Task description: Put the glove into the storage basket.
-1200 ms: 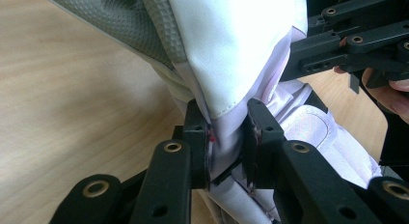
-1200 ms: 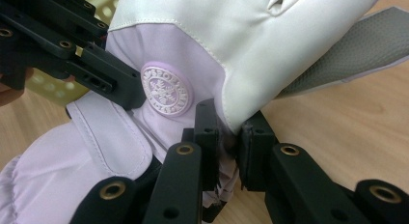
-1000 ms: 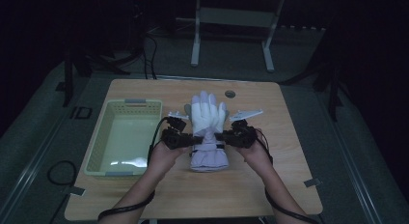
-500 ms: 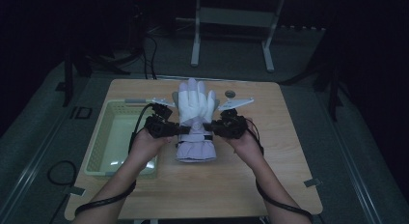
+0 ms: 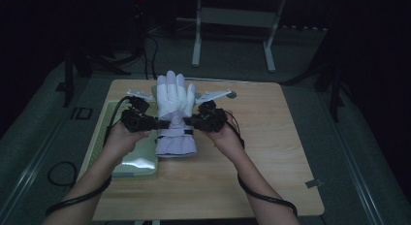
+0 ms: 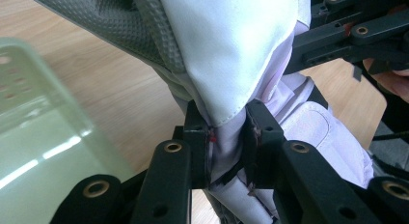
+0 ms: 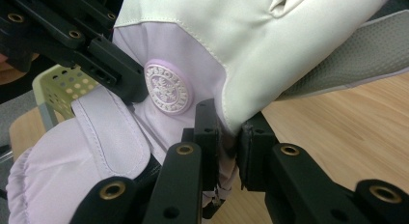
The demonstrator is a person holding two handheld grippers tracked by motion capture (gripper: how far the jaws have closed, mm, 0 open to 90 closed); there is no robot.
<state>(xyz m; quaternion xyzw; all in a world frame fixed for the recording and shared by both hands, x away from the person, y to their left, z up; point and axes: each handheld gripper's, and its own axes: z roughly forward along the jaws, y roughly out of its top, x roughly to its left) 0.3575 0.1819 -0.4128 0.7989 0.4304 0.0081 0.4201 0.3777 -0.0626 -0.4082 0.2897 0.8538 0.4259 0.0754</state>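
A white and pale lilac padded glove (image 5: 174, 113) hangs lifted above the wooden table (image 5: 271, 152), fingers pointing away from me. My left gripper (image 5: 165, 123) pinches its left edge at the wrist; in the left gripper view the jaws of my left gripper (image 6: 227, 137) press on the glove (image 6: 231, 50) fabric. My right gripper (image 5: 186, 121) clamps the opposite edge. The right gripper view shows my right gripper (image 7: 226, 134) shut on the glove (image 7: 241, 45) beside a round lilac badge (image 7: 166, 90), with the left gripper's fingers (image 7: 115, 72) across from it.
A pale green perforated basket (image 5: 138, 159) stands on the table's left side, just under my left hand. A small dark round object (image 5: 231, 94) lies near the table's far edge. Floor rails and metal stand legs (image 5: 196, 36) surround the table.
Both grippers have carried the glove up and to the left, towards the basket side. The glove's cuff hangs higher off the table than before.
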